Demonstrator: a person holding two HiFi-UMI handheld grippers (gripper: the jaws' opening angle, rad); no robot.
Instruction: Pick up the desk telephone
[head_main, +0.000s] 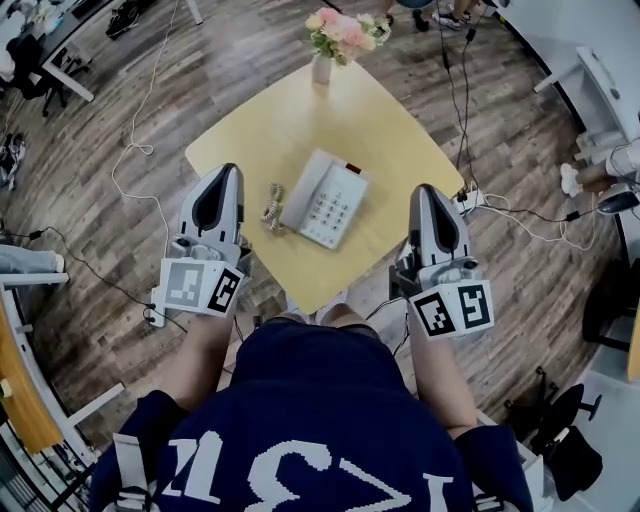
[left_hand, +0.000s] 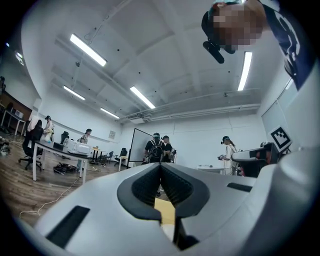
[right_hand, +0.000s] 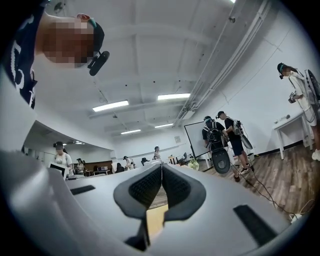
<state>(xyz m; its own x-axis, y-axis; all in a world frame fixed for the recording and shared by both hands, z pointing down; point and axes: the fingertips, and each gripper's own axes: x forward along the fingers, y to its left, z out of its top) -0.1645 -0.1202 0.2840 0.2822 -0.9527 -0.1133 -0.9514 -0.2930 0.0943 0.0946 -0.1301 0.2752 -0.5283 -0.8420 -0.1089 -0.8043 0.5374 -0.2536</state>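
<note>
Jaws pressed together, empty, left gripper (left_hand: 160, 164) and right gripper (right_hand: 161, 165); desk telephone (head_main: 323, 198) only in head view.

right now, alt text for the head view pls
A white desk telephone sits on a yellow table, untouched, a vase of pink flowers at the far corner. The left gripper and right gripper, both shut and empty, flank it from the near side.

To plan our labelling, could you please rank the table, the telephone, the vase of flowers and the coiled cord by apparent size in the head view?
1. table
2. telephone
3. vase of flowers, only a little smaller and farther from the camera, so unsure
4. coiled cord
</note>
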